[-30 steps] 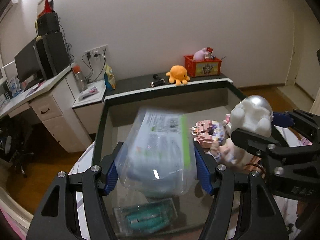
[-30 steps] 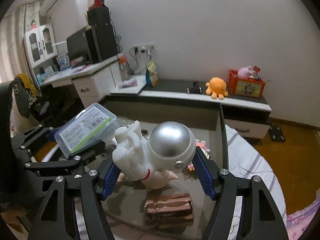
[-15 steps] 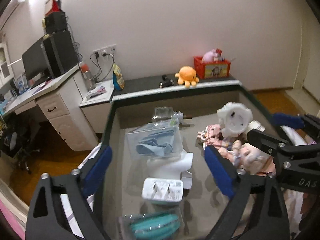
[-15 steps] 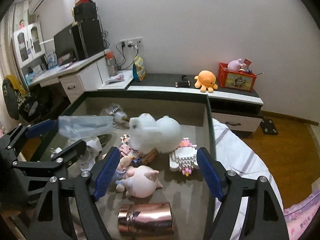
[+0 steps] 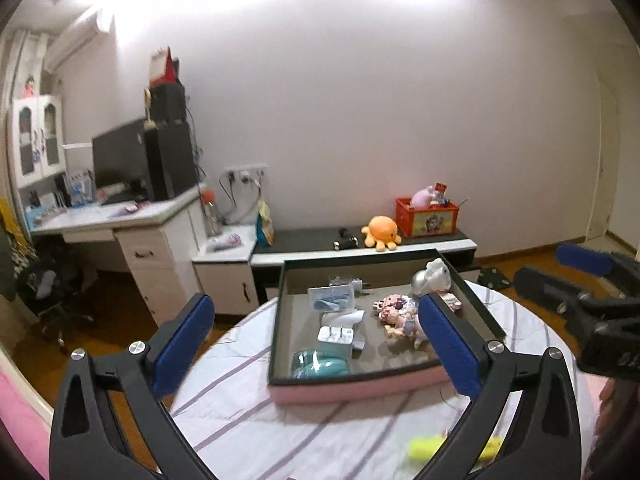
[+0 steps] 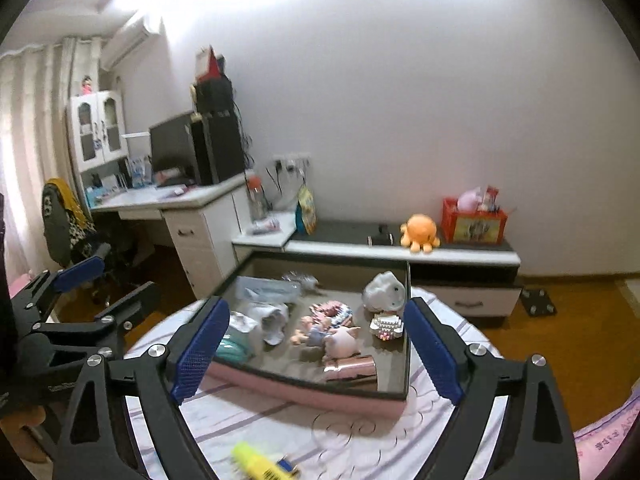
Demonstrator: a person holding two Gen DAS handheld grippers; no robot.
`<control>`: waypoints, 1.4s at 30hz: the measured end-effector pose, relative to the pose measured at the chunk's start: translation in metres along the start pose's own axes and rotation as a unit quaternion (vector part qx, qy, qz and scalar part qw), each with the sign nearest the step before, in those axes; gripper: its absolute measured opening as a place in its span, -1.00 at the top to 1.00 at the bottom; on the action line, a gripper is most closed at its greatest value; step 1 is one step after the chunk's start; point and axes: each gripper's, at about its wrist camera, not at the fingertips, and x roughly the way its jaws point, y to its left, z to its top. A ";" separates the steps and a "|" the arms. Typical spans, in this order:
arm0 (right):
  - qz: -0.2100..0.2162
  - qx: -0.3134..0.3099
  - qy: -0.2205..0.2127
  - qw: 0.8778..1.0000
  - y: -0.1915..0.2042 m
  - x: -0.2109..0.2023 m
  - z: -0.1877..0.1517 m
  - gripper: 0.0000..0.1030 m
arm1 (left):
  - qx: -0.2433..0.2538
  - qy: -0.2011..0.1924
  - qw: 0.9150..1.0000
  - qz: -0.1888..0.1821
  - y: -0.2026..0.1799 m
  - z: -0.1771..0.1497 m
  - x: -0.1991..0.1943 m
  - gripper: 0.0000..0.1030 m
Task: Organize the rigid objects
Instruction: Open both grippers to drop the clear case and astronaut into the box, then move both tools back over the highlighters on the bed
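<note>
A pink-walled tray [image 5: 352,394] [image 6: 304,390] sits on a striped bed sheet. In it lie a clear plastic box [image 5: 331,298] [image 6: 266,290], a white charger [image 5: 335,335], a teal bagged item [image 5: 318,364], an astronaut figure [image 5: 434,278] [image 6: 384,292], block toys [image 6: 386,326], a pig figure [image 6: 344,340] and a copper cup [image 6: 352,370]. My left gripper [image 5: 314,308] [image 6: 108,284] hangs back from the tray, its jaws opening with nothing between them. My right gripper [image 6: 316,312] [image 5: 560,272] is likewise opening and holds nothing.
A yellow marker [image 6: 256,460] [image 5: 428,448] lies on the sheet near me. Behind the tray runs a low cabinet with an orange octopus plush [image 5: 380,232] and a red crate [image 5: 426,216]. A desk [image 5: 120,216] with a monitor stands at the left.
The left gripper let go of the clear box and the right let go of the astronaut; both now lie in the tray. Both grippers widened and drew back and up.
</note>
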 end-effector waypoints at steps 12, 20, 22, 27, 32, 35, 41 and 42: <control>-0.052 -0.013 -0.085 0.995 0.029 -0.112 -0.034 -1.00 | 0.006 -0.058 0.998 -0.003 -0.018 -0.021 -0.119 -1.00; -0.063 0.004 -0.095 0.993 0.029 -0.151 -0.049 -1.00 | 0.010 -0.073 0.997 -0.018 -0.027 -0.028 -0.152 -1.00; -0.067 0.003 -0.098 0.993 0.030 -0.156 -0.049 -1.00 | 0.010 -0.080 0.997 -0.017 -0.028 -0.028 -0.159 -1.00; -0.065 0.002 -0.109 0.992 0.036 -0.172 -0.055 -1.00 | 0.016 -0.087 0.996 -0.010 -0.029 -0.029 -0.172 -1.00; -0.061 0.002 -0.112 0.992 0.040 -0.180 -0.057 -1.00 | 0.019 -0.084 0.996 -0.006 -0.028 -0.032 -0.177 -1.00; -0.060 0.000 -0.111 0.992 0.041 -0.181 -0.058 -1.00 | 0.021 -0.083 0.996 -0.003 -0.027 -0.033 -0.179 -1.00; -0.060 -0.001 -0.106 0.993 0.042 -0.180 -0.060 -1.00 | 0.027 -0.074 0.997 -0.006 -0.028 -0.039 -0.176 -1.00; -0.061 -0.002 -0.104 0.993 0.042 -0.180 -0.060 -1.00 | 0.027 -0.071 0.997 -0.007 -0.028 -0.040 -0.175 -1.00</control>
